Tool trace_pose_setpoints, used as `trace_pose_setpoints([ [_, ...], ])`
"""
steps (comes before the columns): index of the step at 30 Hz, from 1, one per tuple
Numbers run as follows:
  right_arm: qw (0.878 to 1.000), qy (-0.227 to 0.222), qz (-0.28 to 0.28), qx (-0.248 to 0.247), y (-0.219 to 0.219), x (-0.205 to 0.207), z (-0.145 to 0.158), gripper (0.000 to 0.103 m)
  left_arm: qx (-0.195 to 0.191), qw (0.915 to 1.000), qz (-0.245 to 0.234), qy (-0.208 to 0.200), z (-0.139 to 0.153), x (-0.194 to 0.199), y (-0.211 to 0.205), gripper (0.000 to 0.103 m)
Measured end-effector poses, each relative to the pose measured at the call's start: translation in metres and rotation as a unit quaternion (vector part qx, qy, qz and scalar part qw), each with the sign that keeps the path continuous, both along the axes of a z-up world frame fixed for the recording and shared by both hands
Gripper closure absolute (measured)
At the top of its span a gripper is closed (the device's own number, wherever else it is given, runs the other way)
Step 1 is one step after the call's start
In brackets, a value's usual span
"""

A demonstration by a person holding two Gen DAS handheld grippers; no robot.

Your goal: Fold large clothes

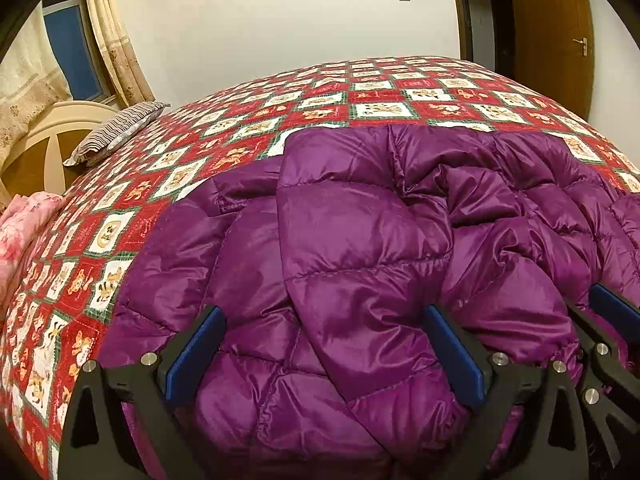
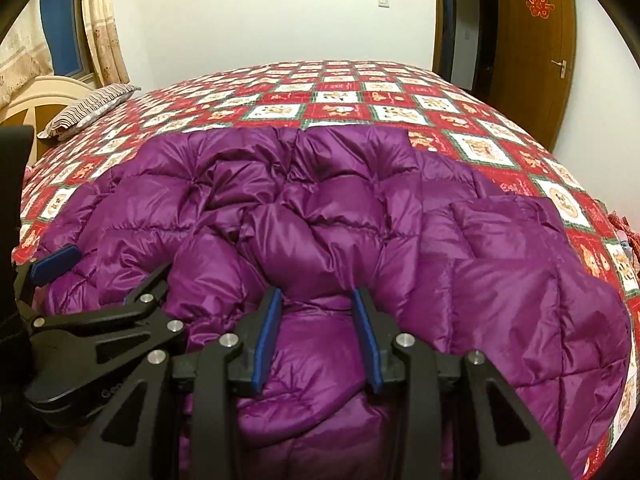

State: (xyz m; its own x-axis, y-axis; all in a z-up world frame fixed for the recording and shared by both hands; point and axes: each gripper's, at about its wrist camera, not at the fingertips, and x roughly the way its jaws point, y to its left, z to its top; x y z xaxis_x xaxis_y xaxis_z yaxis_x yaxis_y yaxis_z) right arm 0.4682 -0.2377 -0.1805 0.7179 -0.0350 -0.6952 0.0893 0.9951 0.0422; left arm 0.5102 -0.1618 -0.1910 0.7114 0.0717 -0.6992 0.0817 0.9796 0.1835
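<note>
Jacket [image 1: 360,240] near hem cut off below frame.

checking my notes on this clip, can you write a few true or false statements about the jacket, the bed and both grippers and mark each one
1. The purple jacket lies on a bed with a red patterned cover. True.
2. The left gripper is shut tight. False: its jaws stand wide apart over the jacket.
3. The right gripper has its jaws apart with jacket fabric between them. True.
4. A striped pillow lies on top of the jacket. False: it lies at the far left of the bed, apart from the jacket.
5. The wooden door stands to the right of the bed. True.
6. The curtain is dark blue. False: it is beige.
</note>
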Motion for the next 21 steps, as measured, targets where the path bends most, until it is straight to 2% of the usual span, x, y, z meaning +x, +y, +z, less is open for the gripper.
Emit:
trace_pose_setpoints([
  [21, 1.0, 0.001, 0.0, -0.006, 0.0022, 0.0025, -0.0005, 0.062, 0.003, 1.0, 0.001, -0.001, -0.0002, -0.0012, -0.0004, 0.002],
])
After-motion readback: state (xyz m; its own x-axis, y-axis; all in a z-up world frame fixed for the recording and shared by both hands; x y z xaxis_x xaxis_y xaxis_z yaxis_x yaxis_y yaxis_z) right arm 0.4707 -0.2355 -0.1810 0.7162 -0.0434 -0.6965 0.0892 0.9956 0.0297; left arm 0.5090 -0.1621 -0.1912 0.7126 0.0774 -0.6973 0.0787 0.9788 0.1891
